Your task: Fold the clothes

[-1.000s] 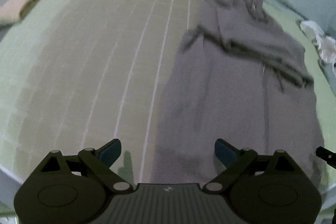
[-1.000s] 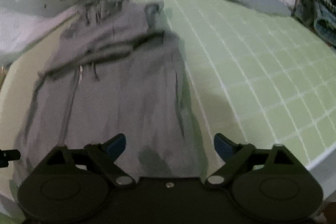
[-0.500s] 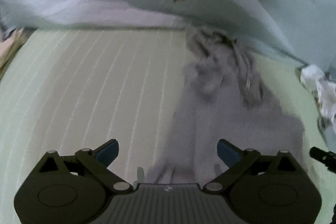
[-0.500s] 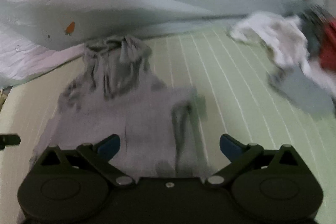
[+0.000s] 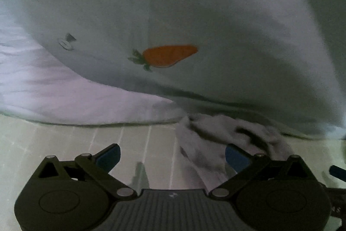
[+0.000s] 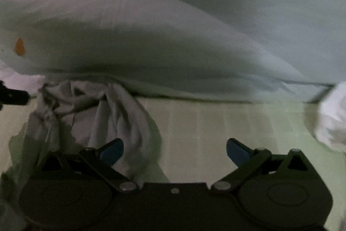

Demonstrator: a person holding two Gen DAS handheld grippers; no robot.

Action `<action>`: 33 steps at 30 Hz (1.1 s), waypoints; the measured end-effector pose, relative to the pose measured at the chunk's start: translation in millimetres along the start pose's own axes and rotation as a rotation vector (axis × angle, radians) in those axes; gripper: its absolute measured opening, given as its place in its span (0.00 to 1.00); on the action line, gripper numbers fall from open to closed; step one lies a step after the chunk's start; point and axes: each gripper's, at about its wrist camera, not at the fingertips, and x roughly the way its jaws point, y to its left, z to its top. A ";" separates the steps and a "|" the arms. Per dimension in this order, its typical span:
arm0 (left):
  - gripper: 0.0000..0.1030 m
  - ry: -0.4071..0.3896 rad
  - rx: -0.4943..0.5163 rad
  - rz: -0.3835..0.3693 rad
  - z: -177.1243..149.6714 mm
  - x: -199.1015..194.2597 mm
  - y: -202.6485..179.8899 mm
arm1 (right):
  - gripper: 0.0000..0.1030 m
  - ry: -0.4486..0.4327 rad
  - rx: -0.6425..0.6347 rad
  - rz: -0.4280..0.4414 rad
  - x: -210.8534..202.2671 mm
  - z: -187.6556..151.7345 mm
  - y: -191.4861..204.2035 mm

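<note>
With both the left gripper (image 5: 172,158) and right gripper (image 6: 175,151) spread wide and empty, the grey garment (image 6: 93,114) is left bunched at the mat's (image 6: 216,133) far edge, so its top end must be gripped next.

Right gripper (image 6: 174,149), jaws spread wide and empty, over bunched grey garment (image 6: 103,114) on green gridded mat (image 6: 227,122).

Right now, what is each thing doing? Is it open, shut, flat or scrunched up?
left gripper: open, jaws just widened, holding nothing.
right gripper: open, holding nothing.
grey garment: scrunched up at the far end, unfolded.
carrot-print bedding: heaped behind the garment.
green grid mat: lying flat.
</note>
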 end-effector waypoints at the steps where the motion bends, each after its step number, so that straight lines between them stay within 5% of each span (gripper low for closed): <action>1: 0.99 0.010 -0.002 0.009 1.2 11.6 -0.2 | 0.99 0.001 -0.007 -0.003 9.7 3.8 2.9; 9: 0.99 0.008 0.033 0.151 -0.7 38.8 0.9 | 1.00 -0.075 -0.081 -0.212 8.7 4.9 1.5; 21: 1.00 -0.151 0.228 0.216 -25.8 -79.6 -22.3 | 1.00 -0.249 -0.184 -0.459 -123.0 -28.0 -4.6; 33: 0.99 -0.219 0.157 0.169 -80.1 -219.8 9.4 | 1.00 -0.308 -0.098 -0.400 -243.4 -100.4 -7.1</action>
